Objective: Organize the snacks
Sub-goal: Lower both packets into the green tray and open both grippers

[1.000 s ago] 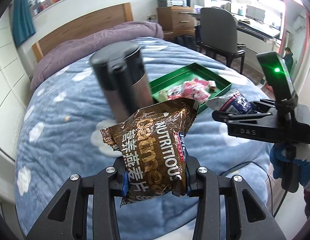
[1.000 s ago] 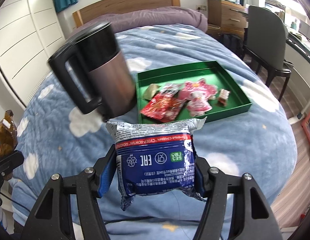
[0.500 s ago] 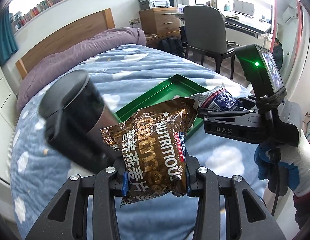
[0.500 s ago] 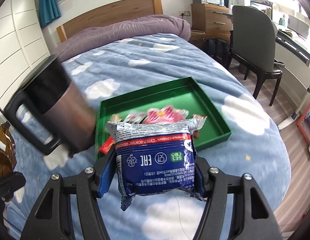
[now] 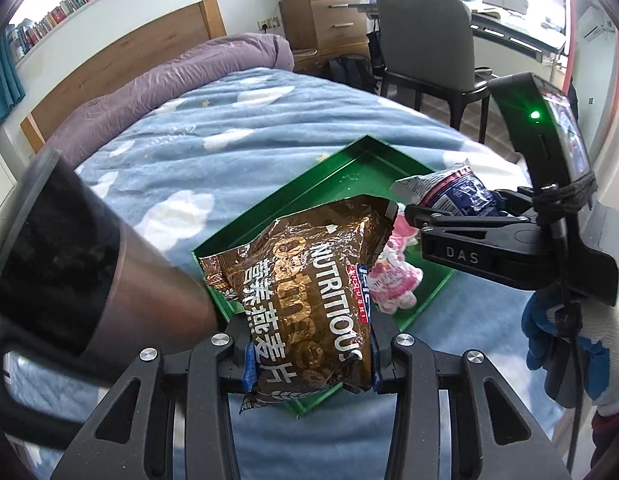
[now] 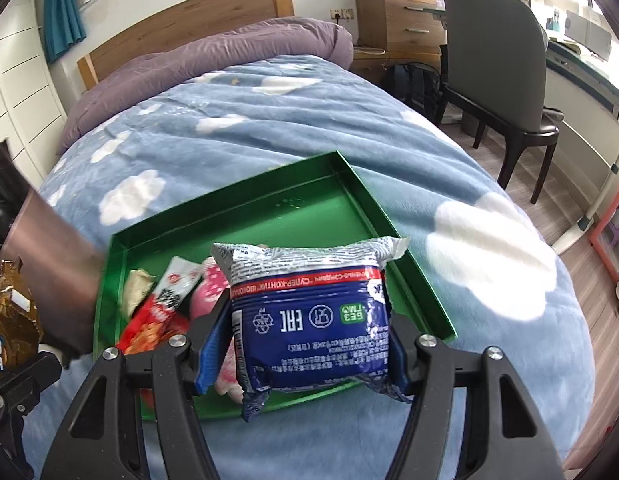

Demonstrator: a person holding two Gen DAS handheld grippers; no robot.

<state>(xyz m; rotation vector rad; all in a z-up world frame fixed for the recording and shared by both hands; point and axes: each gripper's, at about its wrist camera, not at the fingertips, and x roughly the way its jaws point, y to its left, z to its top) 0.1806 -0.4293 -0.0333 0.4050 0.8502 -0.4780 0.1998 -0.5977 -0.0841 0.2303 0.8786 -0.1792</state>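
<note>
- A blurred dark metal jug with a black top [image 5: 89,276] is looming at the left of the shallow green rectangular tray [image 6: 245,200], covering that tray's left edge; its shape is hard to make out and it is cut off by the frame.
- The brown foil oatmeal packet [image 5: 313,300] is hiding much of the tray's near half in the left wrist view, and the blue and silver foil snack packet [image 6: 309,316] is doing the same in the right wrist view.
- The tray is lying on the blue cloud-patterned bed blanket [image 6: 269,120] and is holding a pink and white wrapped sweet packet [image 5: 393,284], a red and white sachet [image 6: 161,312] and a small pale wrapped piece [image 6: 135,288], all bunched in its near left part; its far half is showing bare green.
- The left tongs [image 5: 311,364] are pinching the brown packet by its lower end, holding it upright above the tray's near corner.
- The right tongs [image 6: 305,356] are pinching the blue packet by its sides, above the tray's near edge, printing upside down.
- A hand in a white and blue glove [image 5: 569,336] is gripping the right tongs' handle, right of the tray.
</note>
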